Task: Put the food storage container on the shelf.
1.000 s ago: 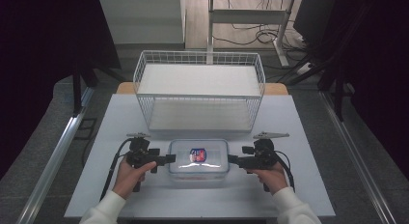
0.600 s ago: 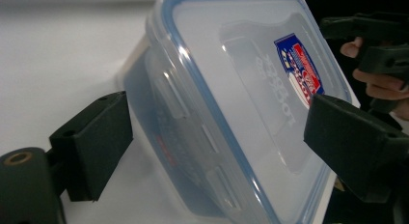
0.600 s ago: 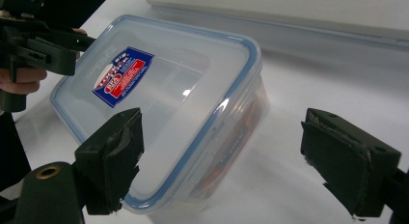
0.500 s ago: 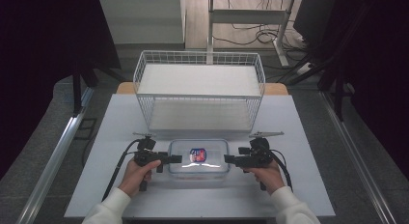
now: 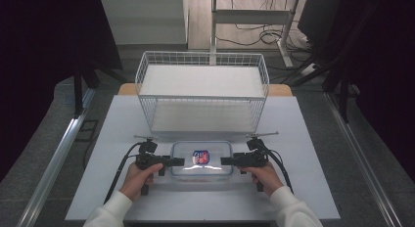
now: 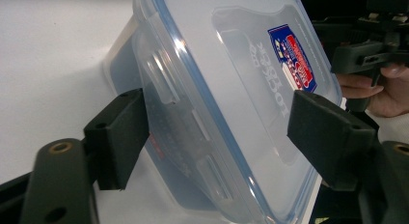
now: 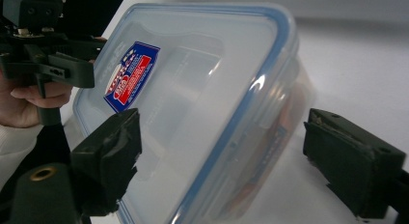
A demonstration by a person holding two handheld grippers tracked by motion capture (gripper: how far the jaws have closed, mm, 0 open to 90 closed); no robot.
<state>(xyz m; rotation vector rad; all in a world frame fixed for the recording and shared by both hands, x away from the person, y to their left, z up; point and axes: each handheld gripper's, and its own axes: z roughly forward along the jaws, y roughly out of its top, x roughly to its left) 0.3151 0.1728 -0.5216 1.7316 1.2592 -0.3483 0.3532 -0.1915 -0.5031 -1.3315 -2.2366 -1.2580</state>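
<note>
A clear plastic container (image 5: 201, 158) with a blue-edged snap lid is located on the white worktop (image 5: 122, 119), near its near edge and roughly centred between left and right. A red and blue label (image 5: 200, 156) is seen on the lid. A white wire basket (image 5: 203, 92) is positioned just beyond the container, toward the far side of the worktop.

The left gripper (image 5: 177, 162) is held in the person's left hand (image 5: 138, 177) at the left end of the container. In the left gripper view, the fingers (image 6: 118, 137) are seen spread wide, one on each side of the container's short end, with the locking flap of the lid (image 6: 251, 93) between them. A visible gap is left on each side; nothing is gripped.

The right gripper (image 5: 225, 161) is held in the right hand (image 5: 265, 175) at the container's right end. In the right gripper view, its fingers (image 7: 108, 159) are likewise spread wide and straddle the end of the container (image 7: 202, 103), clear of its walls. No object is held.

The two grippers are pointed toward each other along the container's long axis. A black cable (image 5: 120, 170) is trailed from the left gripper toward the near edge of the worktop. White sleeves are worn on both forearms.
</note>
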